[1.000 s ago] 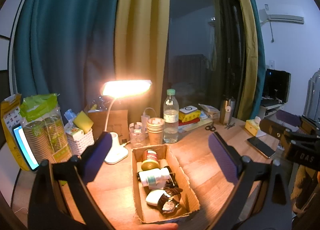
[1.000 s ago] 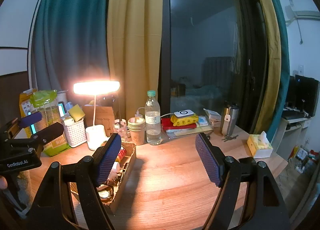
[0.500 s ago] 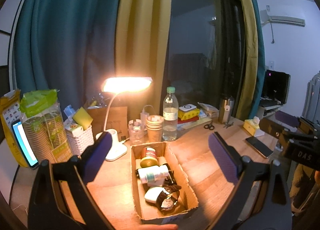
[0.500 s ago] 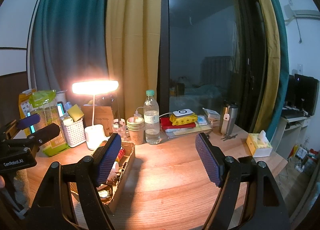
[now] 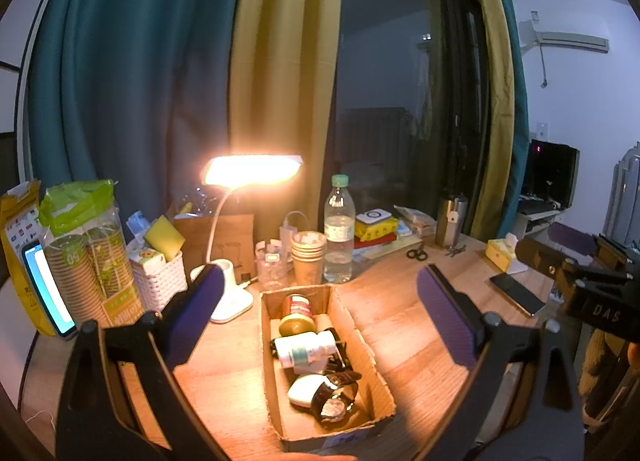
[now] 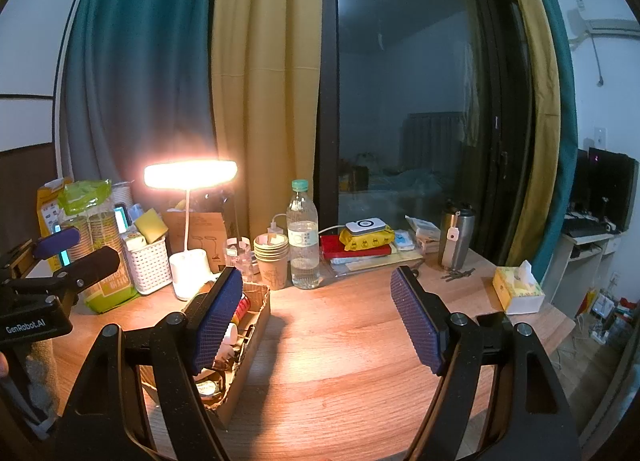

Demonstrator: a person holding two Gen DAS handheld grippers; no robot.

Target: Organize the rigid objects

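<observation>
A shallow cardboard box (image 5: 362, 357) lies on the wooden desk and holds a small jar (image 5: 297, 305), a white bottle (image 5: 306, 347), a white case and a wristwatch (image 5: 334, 401). My left gripper (image 5: 318, 315) is open and empty, raised above and behind the box. The box also shows in the right wrist view (image 6: 248, 335), at the left. My right gripper (image 6: 318, 319) is open and empty over bare desk to the right of the box. The left gripper also shows there (image 6: 76, 247), and the right gripper shows in the left view (image 5: 560, 257).
A lit desk lamp (image 5: 252, 173), a water bottle (image 5: 339, 229), stacked paper cups (image 5: 308, 257), a white basket (image 5: 158, 281) and cup sleeves stand behind the box. A phone (image 5: 516, 293), tissue box (image 6: 518, 289), steel tumbler (image 6: 456, 237), scissors and books lie to the right.
Both grippers have drifted slightly back and up from the desk. The box and its contents have not moved.
</observation>
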